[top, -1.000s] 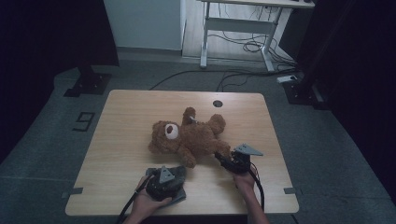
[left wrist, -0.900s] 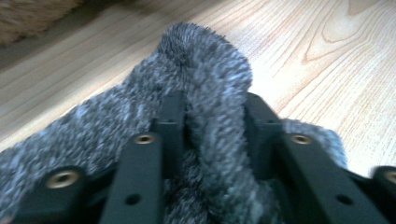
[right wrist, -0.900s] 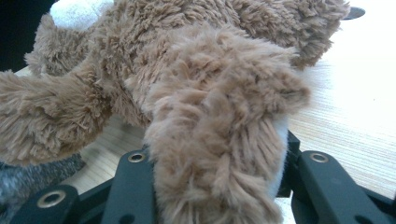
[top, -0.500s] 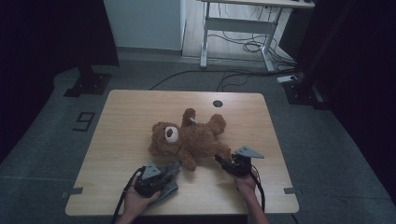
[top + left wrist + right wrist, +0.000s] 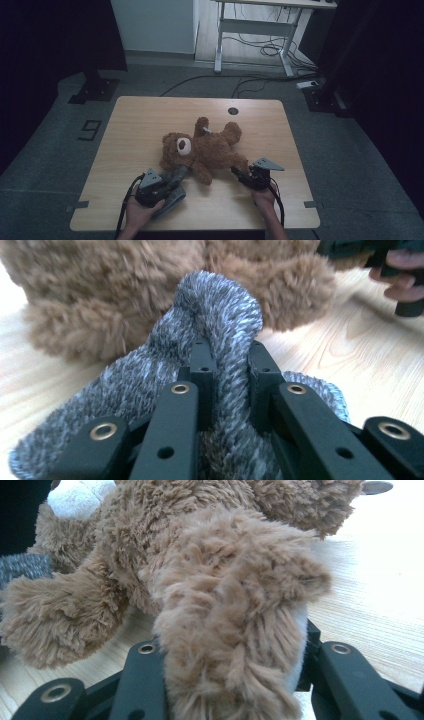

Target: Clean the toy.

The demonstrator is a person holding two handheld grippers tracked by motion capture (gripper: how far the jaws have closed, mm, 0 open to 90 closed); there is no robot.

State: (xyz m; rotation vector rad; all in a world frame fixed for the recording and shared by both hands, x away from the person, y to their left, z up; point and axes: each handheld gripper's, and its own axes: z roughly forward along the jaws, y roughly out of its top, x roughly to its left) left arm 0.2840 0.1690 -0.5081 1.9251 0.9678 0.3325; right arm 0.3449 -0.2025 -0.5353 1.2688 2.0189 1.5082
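Sock (image 5: pixel 220 315) pinched in left gripper (image 5: pixel 227 352), jaws just closed; bear's leg (image 5: pixel 235 630) clamped by right gripper (image 5: pixel 239 173); sock not yet pulled on.

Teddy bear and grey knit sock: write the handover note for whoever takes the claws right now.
Left claw: just closed, pinching the grey knit sock at its edge, beside the bear's near limb.
Right claw: shut on one limb of the teddy bear, which lies on the wooden table.
Done: both grips taken.
Left: probably pulling the sock onto a limb; it is not on yet.

Teddy bear (image 5: pixel 202 150) on wooden table (image 5: pixel 145 125)
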